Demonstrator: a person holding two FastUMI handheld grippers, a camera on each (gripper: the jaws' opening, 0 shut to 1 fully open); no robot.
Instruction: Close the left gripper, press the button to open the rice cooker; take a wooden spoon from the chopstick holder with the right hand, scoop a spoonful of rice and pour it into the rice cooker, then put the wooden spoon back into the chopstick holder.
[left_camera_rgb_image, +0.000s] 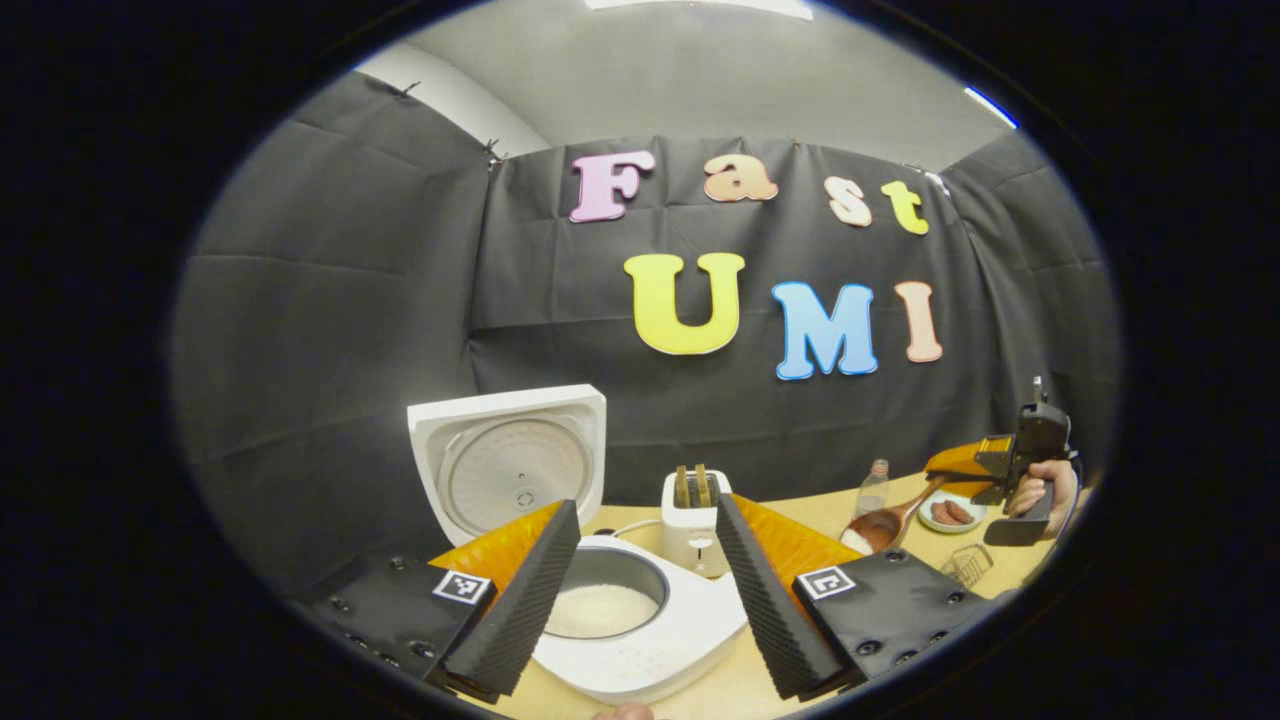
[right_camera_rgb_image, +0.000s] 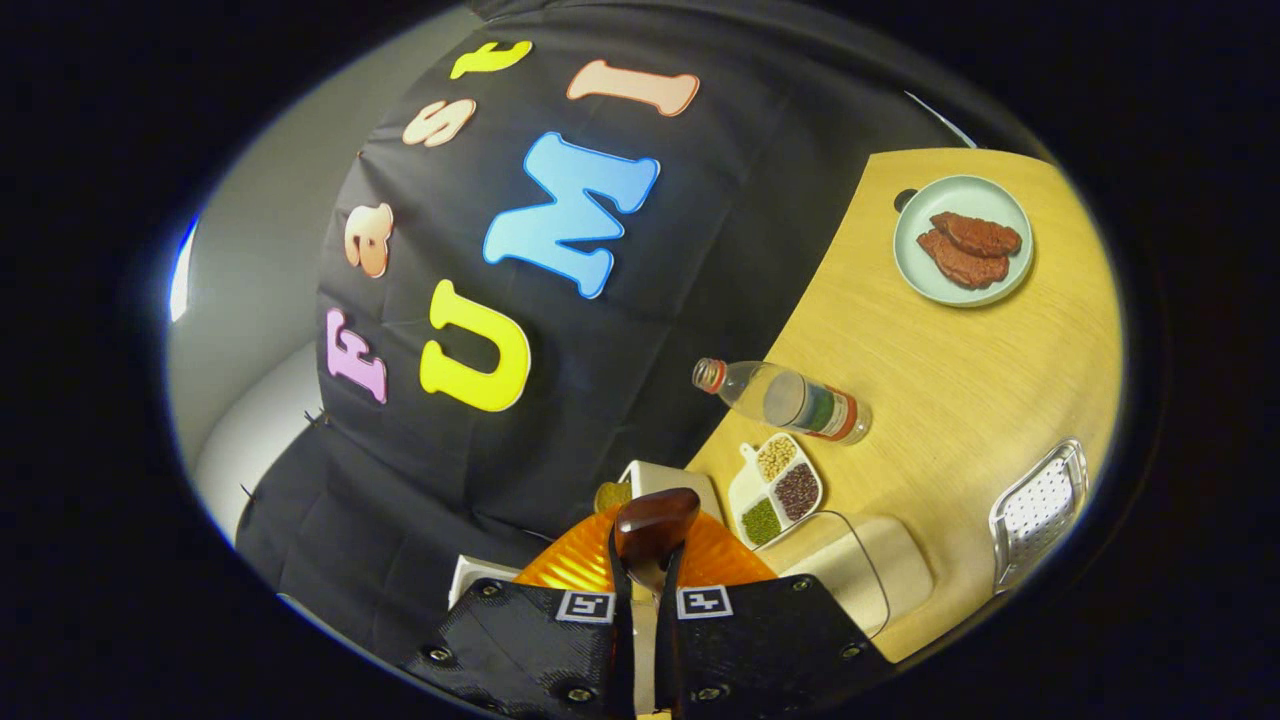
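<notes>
At frame right, the right gripper (left_camera_rgb_image: 985, 462) clamps the wooden spoon (left_camera_rgb_image: 880, 525), rice-laden; keep it level until over the rice cooker (left_camera_rgb_image: 640, 610). The left gripper (left_camera_rgb_image: 648, 590) gapes wide.

The left gripper's fingers (left_camera_rgb_image: 530, 590) hide part of the rice cooker (left_camera_rgb_image: 650, 640) rim; the wooden spoon's (right_camera_rgb_image: 655, 525) bowl lies hidden behind its own handle end.

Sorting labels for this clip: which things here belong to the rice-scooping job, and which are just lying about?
In the job: white rice cooker with lid up; brown wooden spoon carrying rice; right gripper; left gripper.

Lying about: white toaster; clear plastic bottle; pale green plate with brown patties; white divided dish of grains.
</notes>
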